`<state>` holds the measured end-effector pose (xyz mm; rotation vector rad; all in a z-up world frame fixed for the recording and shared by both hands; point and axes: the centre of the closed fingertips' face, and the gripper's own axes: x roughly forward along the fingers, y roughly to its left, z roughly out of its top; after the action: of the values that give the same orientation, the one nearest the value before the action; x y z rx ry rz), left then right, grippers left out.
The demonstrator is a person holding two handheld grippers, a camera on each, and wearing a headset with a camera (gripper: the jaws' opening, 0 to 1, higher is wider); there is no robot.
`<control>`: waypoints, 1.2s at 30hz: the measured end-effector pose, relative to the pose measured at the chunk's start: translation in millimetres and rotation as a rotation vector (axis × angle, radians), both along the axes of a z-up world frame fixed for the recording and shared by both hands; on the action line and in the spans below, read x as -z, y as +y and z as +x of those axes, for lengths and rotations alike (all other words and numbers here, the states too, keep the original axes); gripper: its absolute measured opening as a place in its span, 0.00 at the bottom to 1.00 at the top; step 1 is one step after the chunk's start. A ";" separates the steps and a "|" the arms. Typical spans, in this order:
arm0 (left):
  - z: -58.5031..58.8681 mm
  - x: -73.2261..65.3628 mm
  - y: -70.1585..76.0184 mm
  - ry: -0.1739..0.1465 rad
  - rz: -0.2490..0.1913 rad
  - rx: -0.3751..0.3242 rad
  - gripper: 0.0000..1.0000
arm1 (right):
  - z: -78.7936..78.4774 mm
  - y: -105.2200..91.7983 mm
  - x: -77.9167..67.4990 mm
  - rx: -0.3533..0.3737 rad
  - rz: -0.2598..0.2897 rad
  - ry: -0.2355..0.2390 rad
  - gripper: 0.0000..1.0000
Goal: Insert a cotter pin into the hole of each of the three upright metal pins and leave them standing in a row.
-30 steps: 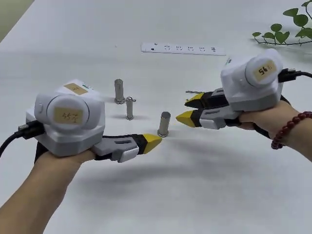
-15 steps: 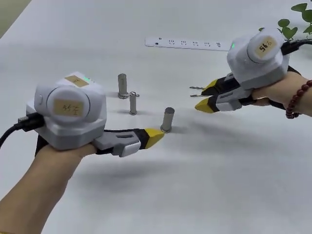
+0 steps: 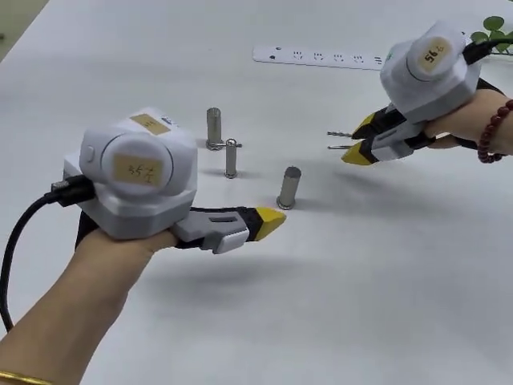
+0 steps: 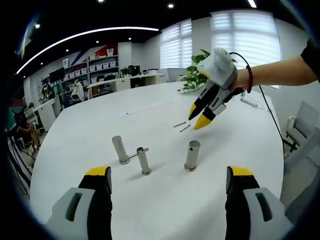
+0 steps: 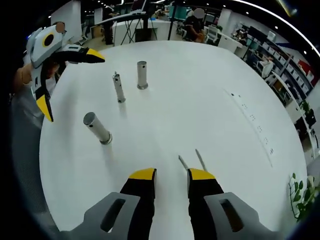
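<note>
In the head view we see three metal pins upright on the desk point(image 3: 240, 321). The far pin point(image 3: 214, 127) and near pin point(image 3: 289, 187) look bare, while the middle pin point(image 3: 231, 158) has a fitted cotter point(image 3: 238, 145) across its top. Two loose cotters point(image 3: 338, 134) lie on the desk just ahead of the right tool point(image 3: 361, 139), which hovers with its jaws narrowly parted and nothing between them. The left tool point(image 3: 267, 224) sits low beside the near pin, well apart from the loose cotters.

In the left gripper view the left tool point(image 4: 169, 175) is wide and empty, its jaws framing the row. The loose cotters point(image 4: 179, 124) lie beyond the near pin point(image 4: 192, 155), below the right tool's point(image 4: 197, 118) tips.

In the right gripper view the loose cotters point(image 5: 200, 159) lie side by side just past the right tool point(image 5: 171, 175). Their long axes run away from us, roughly along the tool's own line, and they sit before its right jaw rather than the gap. We judge the pick falls to the right tool: a small shift to its right, then down, so the jaws close across one shaft. The near pin point(image 5: 98, 128) waits off to its left
</note>
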<state>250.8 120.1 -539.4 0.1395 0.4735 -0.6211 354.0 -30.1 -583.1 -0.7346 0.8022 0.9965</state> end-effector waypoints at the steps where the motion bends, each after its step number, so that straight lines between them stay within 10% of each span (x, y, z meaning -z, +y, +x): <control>1: 0.1 -0.1 -0.2 0.002 -0.005 -0.001 0.94 | 1.3 -0.5 0.6 0.000 -0.004 0.003 0.20; 14: 3.8 2.0 11.0 0.009 0.004 -0.049 0.93 | 27.2 -14.4 15.8 0.012 -0.063 0.030 0.17; 36: 8.3 -4.3 17.1 0.003 -0.032 -0.068 0.87 | 18.8 -16.8 32.3 -0.018 -0.117 0.119 0.00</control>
<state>259.1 137.2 -535.1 0.0913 0.4688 -0.5617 372.8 -46.9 -615.4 -0.7896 0.9647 1.0230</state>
